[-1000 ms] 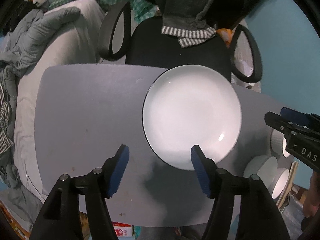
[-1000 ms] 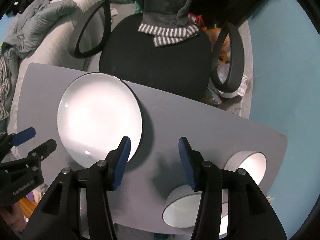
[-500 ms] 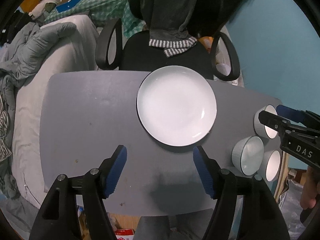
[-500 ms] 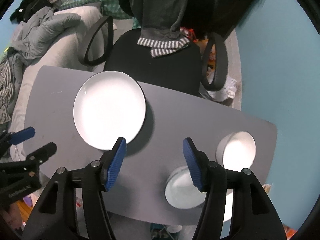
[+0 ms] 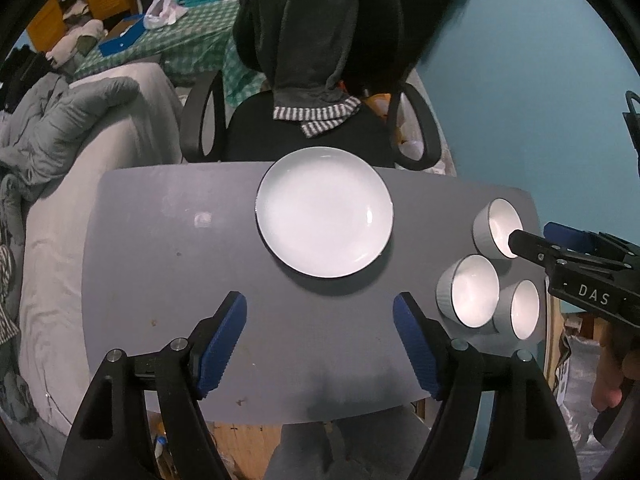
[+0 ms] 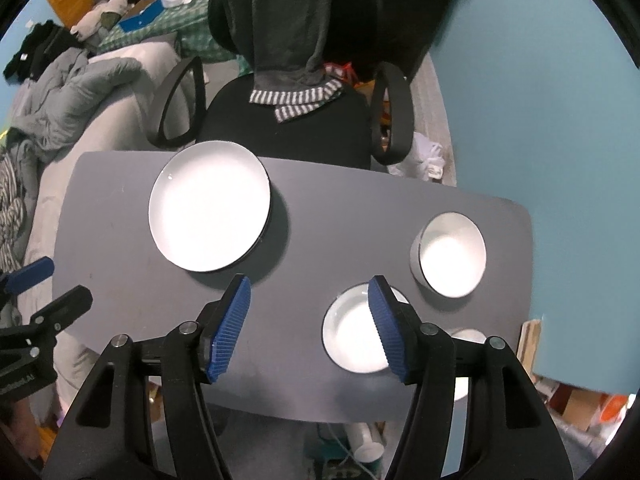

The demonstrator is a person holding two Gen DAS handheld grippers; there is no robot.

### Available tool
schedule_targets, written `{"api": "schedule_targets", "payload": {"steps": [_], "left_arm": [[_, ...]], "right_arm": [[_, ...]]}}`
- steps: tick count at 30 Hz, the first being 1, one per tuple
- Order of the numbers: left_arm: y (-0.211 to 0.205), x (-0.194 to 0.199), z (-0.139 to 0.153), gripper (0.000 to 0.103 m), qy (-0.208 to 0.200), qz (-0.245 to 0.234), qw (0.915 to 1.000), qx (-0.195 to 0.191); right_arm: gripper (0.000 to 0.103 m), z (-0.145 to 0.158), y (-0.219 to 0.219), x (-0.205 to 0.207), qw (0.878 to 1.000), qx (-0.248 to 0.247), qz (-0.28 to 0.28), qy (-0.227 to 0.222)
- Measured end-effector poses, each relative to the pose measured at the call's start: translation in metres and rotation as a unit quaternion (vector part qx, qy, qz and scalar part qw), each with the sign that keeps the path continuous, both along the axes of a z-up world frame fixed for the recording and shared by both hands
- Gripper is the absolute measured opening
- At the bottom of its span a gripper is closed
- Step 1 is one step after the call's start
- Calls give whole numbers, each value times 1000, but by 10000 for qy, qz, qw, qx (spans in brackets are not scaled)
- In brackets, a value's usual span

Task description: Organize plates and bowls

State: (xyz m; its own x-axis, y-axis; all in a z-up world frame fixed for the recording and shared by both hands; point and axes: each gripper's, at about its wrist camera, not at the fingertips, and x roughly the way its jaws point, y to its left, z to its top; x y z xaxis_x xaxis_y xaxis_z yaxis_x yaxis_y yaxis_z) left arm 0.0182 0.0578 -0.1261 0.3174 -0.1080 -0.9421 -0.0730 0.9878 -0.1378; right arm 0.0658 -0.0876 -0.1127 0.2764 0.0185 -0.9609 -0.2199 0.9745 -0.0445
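A white plate with a dark rim (image 5: 325, 212) lies on the grey table (image 5: 160, 248) near its far edge; it also shows in the right wrist view (image 6: 209, 211). Three white bowls stand at the table's right end: a far one (image 5: 498, 228) (image 6: 450, 255), a middle one (image 5: 469, 290) (image 6: 352, 334) and a near one (image 5: 520, 309). My left gripper (image 5: 319, 338) is open and empty, above the table in front of the plate. My right gripper (image 6: 309, 324) is open and empty, high above the table beside the middle bowl.
A black office chair (image 5: 312, 136) with a dark garment draped on it stands behind the table. A bed with grey bedding (image 5: 60, 152) runs along the left. A teal wall (image 5: 520, 100) is at the right. Clutter lies under the table's near edge.
Both grippers have risen and pulled back from the table, so the plate and bowls look smaller. All three bowls now show in the left view. Nothing was grasped.
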Motion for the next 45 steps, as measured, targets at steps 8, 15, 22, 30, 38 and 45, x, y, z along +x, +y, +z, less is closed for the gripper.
{"api": "schedule_targets", "payload": {"steps": [8, 15, 22, 30, 38, 45], "left_arm": [[-13, -12, 5, 79, -23, -348, 9993, -153], [-25, -17, 9, 79, -83, -529, 9982, -287], [-39, -15, 9, 79, -158, -697, 9966, -402], [-66, 0, -1, 79, -14, -796, 9952, -571], [-98, 13, -22, 79, 242, -828, 9951, -478], [-118, 21, -51, 79, 543, -685, 9955, -379]], "right_arm": [[68, 19, -8, -21, 9992, -107, -261, -290], [68, 21, -18, -31, 9982, -65, -474, -347], [68, 19, -32, -35, 9971, -68, -667, -353], [68, 4, -61, -30, 9957, 75, -877, -283], [68, -22, -102, -18, 9946, 346, -971, -98], [68, -54, -136, -7, 9937, 504, -995, 89]]}}
